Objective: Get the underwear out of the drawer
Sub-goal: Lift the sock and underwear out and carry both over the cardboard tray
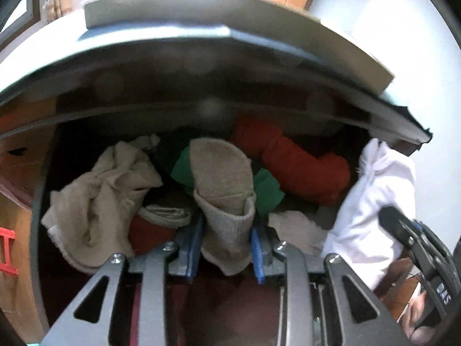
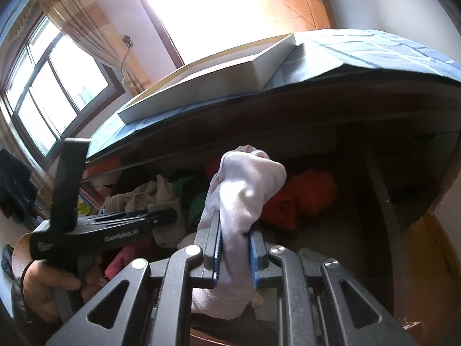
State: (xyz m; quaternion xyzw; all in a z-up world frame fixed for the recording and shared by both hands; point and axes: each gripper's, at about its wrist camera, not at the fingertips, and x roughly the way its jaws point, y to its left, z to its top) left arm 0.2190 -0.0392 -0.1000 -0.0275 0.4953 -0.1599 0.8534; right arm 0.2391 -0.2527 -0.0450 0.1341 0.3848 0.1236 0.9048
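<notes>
Both claws pinch cloth over the dark wooden drawer [image 1: 360, 132]: the left claw [image 1: 226, 245] clamps a beige knitted garment [image 1: 222, 184], the right claw [image 2: 234, 248] a white cotton garment [image 2: 245, 190]. Neither is lifted clear; red and green pieces lie beyond.

Each dark grey metal claw [image 1: 226, 248] [image 2: 234, 255] has triangular cut-outs, round silver screws and ribbed blue pads [image 2: 253, 259]; small white lettering marks the left claw's black body.

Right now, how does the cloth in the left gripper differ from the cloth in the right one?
The grey cloth in the left gripper is a coarse, ribbed knit; the white cloth in the right gripper looks smooth. The grey cloth sits among the drawer's clothes; the white cloth bunches up above the fingers. Both sit between blue pads.
</notes>
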